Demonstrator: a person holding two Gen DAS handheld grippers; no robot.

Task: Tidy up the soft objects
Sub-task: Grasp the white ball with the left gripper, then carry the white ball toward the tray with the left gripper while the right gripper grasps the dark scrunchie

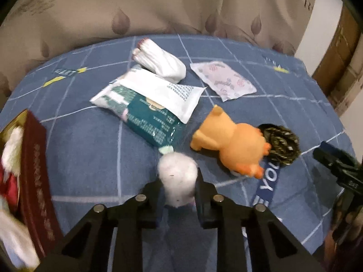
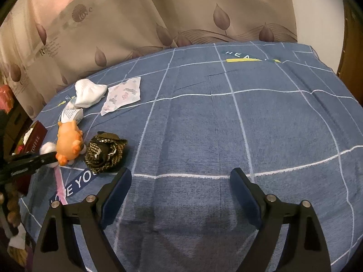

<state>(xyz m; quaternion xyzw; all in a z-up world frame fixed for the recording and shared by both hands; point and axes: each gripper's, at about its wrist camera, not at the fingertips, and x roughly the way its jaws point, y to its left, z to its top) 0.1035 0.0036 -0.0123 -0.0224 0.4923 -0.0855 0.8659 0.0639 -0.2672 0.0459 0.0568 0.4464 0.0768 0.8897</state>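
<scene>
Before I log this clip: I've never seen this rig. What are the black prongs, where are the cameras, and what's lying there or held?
The prongs are two-finger grippers, one in each of a person's hands, each with a fisheye camera looking along its fingers. In the left wrist view, the left gripper is shut on a white fluffy pompom. In the right wrist view, the right gripper is open and empty over the blue checked bedsheet. On the sheet lie an orange plush toy, a rolled checked belt, a green-and-white tissue pack, a white sock and a flat printed sachet. A red box sits at the left.
</scene>
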